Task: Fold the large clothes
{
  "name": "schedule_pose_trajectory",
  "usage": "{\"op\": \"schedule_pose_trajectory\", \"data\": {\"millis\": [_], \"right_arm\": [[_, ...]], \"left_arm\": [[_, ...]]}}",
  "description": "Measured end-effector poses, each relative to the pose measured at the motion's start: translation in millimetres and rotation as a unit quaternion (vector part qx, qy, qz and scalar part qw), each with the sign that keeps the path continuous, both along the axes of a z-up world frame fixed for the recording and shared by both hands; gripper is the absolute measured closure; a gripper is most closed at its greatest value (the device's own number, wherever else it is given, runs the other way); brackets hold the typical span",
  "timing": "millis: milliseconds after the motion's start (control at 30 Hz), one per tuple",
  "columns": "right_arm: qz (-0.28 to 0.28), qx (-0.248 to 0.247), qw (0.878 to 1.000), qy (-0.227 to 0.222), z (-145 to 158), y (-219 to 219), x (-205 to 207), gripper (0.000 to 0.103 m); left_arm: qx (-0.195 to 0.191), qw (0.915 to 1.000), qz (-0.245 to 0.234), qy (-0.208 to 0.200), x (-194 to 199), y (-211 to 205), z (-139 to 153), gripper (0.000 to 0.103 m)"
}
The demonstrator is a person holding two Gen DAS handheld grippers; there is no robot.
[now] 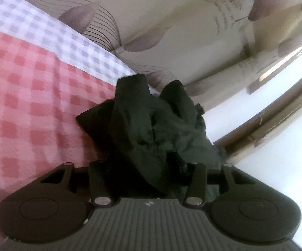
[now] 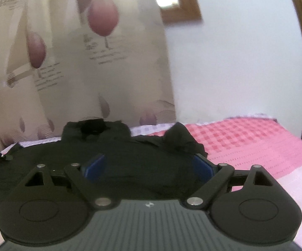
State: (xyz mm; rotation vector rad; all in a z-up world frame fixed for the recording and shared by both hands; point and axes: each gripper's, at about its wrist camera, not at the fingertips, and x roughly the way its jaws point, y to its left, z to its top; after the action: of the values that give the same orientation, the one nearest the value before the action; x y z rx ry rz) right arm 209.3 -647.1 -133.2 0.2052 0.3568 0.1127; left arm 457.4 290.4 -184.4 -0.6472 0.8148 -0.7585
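Each gripper, left [image 1: 146, 167] and right [image 2: 147, 167], has a ribbed grey body with a small white mark, two round black side discs, black link arms on silver pins, the right with blue pads [image 2: 94, 166].

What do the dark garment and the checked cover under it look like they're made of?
Dark garment: probably thin woven cloth, matte; it crumples into sharp creases. Checked cover: likely textured woven cotton, matte; raised pink and white squares show.
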Motion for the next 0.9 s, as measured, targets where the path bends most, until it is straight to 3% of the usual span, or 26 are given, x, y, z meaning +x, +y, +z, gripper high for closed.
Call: {"op": "schedule_pose_trajectory", "data": {"millis": [133, 300, 400, 500, 533, 567, 600, 633, 800, 867, 900], "right_arm": [[-0.005, 0.021, 1.000, 0.014, -8.2, 0.4, 8.3, 0.012], [0.006, 0.011, 1.000, 0.006, -4.2, 8.3, 6.0, 0.012], [0.039, -0.001, 0.999, -0.018, 9.7, 24.7, 3.7, 0.012], [0.107, -0.007, 0.994, -0.026, 24.8, 52.6, 10.5, 0.013], [0.127, -0.015, 0.992, -0.024, 28.0, 63.6, 14.1, 0.023], [0.147, -0.025, 0.989, -0.023, 30.4, 75.2, 17.7, 0.035], [0.167, -0.040, 0.985, -0.017, 31.7, 88.7, 22.4, 0.061], [0.181, -0.053, 0.982, -0.012, 31.9, 99.7, 27.4, 0.070], [0.213, -0.100, 0.972, 0.006, 25.3, 141.7, 50.5, 0.075], [0.216, -0.122, 0.969, 0.010, 23.3, 152.3, 56.9, 0.075], [0.216, -0.132, 0.967, 0.012, 20.5, 156.4, 57.4, 0.076]], "left_arm": [[0.006, 0.9999, -0.012, -0.010, -7.0, -4.4, 1.5, 0.058], [-0.005, 0.9997, -0.014, -0.018, -26.3, -3.9, 1.9, 0.064], [-0.012, 0.9996, -0.022, -0.011, -36.3, -4.6, 2.1, 0.064], [-0.032, 0.9991, -0.028, -0.003, -42.8, -3.4, -0.7, 0.064], [-0.030, 0.9992, -0.026, -0.003, -43.5, -3.2, -1.3, 0.063], [-0.022, 0.9995, -0.023, -0.006, -43.7, -4.4, -0.5, 0.059], [-0.021, 0.9995, -0.025, -0.003, -41.7, -6.3, -0.5, 0.048], [-0.024, 0.9993, -0.030, 0.001, -39.6, -9.2, -1.4, 0.044], [-0.011, 0.9968, -0.072, -0.033, -40.0, -31.3, 7.7, 0.006], [-0.009, 0.9966, -0.075, -0.032, -40.0, -36.7, 9.0, 0.005], [-0.006, 0.9971, -0.070, -0.031, -40.1, -37.3, 9.1, 0.010]]}}
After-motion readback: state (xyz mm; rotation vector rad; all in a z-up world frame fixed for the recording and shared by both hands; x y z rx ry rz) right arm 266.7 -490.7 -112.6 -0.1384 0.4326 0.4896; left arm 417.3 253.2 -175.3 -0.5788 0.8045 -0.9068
